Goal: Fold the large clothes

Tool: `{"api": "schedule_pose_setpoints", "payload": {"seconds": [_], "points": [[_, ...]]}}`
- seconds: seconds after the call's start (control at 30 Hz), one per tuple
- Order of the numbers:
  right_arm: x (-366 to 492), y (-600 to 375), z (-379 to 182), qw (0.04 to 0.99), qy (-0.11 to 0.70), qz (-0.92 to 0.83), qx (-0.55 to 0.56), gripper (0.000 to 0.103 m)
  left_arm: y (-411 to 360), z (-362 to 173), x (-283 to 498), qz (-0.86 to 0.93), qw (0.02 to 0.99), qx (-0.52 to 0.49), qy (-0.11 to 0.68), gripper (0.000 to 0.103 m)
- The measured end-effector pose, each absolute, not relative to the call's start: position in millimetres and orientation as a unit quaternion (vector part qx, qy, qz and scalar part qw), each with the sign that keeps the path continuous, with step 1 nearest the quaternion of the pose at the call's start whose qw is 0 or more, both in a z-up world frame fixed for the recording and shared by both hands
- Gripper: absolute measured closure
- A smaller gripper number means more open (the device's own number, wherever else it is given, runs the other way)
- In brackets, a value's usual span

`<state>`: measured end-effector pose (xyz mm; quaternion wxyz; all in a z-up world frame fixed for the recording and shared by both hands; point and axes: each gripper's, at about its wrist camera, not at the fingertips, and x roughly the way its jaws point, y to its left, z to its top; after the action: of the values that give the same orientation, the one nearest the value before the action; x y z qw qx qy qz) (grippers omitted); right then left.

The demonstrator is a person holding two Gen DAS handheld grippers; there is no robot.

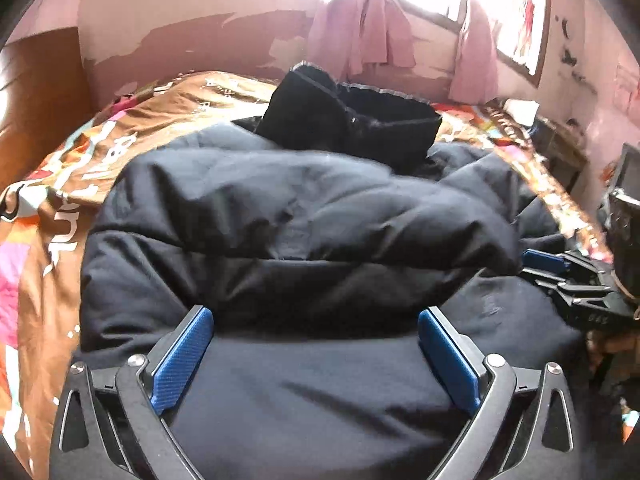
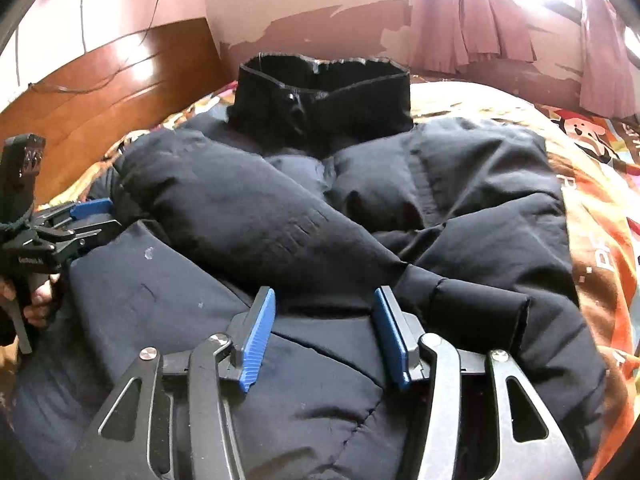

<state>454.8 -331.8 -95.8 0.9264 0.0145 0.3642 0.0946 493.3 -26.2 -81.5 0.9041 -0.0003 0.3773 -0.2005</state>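
The jacket (image 2: pixel 360 208) is lying across the bed (image 2: pixel 600 208), collar far, both sleeves (image 2: pixel 256 220) crossed over its chest. The left gripper (image 1: pixel 316 332) and right gripper (image 2: pixel 324 316) are hovering spread wide over the near hem, pinching nothing. Each should probably be biting a hem corner deeply, since padding slips, then lifting evenly toward the collar.

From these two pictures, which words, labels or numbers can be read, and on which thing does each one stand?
None can be read in full.
Bedspread: large white letters, cut off by the folds and the black puffer jacket; no whole word.
Bedspread, right wrist view: "P" and perhaps "PR" at the edge; the rest is hidden.
Left gripper: small white print on its body, too blurred to read.
Right gripper: pale marks on its body, too small to read.
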Motion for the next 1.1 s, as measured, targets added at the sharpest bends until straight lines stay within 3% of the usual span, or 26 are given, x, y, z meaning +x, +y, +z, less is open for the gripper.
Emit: {"api": "schedule_pose_setpoints", "payload": {"seconds": [0.03,0.07,0.13,0.37,0.63,0.67,0.7,0.73,0.77,0.8,0.87,0.9,0.93,0.97,1.1], "points": [[454.0,-333.5,-89.0,0.927,0.361,0.099,0.019,0.041,-23.8,-75.6,495.9,-0.205,0.902,-0.002,0.379,0.0],[454.3,-335.9,-79.5,0.928,0.356,0.107,0.022,0.023,-20.8,-68.9,499.6,-0.207,0.902,-0.003,0.378,0.0],[458.7,-340.1,-62.0,0.931,0.345,0.116,0.023,0.015,-15.3,-49.1,513.6,-0.203,0.907,-0.001,0.369,0.0],[550.1,-355.9,-3.1,0.933,0.353,0.068,-0.004,0.014,-23.3,9.0,617.9,-0.142,0.93,0.002,0.339,0.0],[662.8,-354.1,8.1,0.923,0.38,0.052,0.007,0.015,-66.3,13.0,706.9,-0.158,0.92,0.004,0.358,0.001],[674.5,-348.0,6.3,0.921,0.387,0.052,-0.009,0.018,-72.3,9.8,714.4,-0.156,0.918,0.013,0.365,0.004],[683.1,-341.9,5.2,0.919,0.391,0.057,-0.019,0.021,-81.1,6.9,723.1,-0.155,0.915,0.028,0.372,0.015],[690.4,-336.3,4.2,0.917,0.393,0.063,-0.027,0.03,-86.8,5.6,727.5,-0.155,0.913,0.036,0.376,0.029],[698.0,-331.2,4.0,0.915,0.396,0.065,-0.036,0.039,-92.5,3.5,732.4,-0.154,0.91,0.044,0.383,0.036],[707.9,-323.9,1.4,0.911,0.404,0.064,-0.049,0.041,-99.2,0.3,739.0,-0.154,0.906,0.049,0.391,0.047],[720.5,-315.9,-6.0,0.904,0.419,0.057,-0.06,0.059,-106.7,-3.4,744.2,-0.161,0.899,0.047,0.405,0.076],[722.0,-314.4,-5.4,0.904,0.42,0.059,-0.057,0.068,-108.9,-5.2,746.0,-0.168,0.894,0.038,0.414,0.096],[722.3,-314.1,-7.6,0.901,0.426,0.066,-0.046,0.088,-108.6,-3.3,743.1,-0.169,0.897,0.029,0.408,0.096],[721.2,-315.7,-8.7,0.898,0.432,0.078,-0.028,0.094,-106.6,1.1,735.5,-0.177,0.905,0.021,0.387,0.097],[694.1,-327.0,5.3,0.912,0.394,0.118,0.009,0.096,-92.9,14.3,702.4,-0.233,0.914,0.005,0.331,0.099]]}}
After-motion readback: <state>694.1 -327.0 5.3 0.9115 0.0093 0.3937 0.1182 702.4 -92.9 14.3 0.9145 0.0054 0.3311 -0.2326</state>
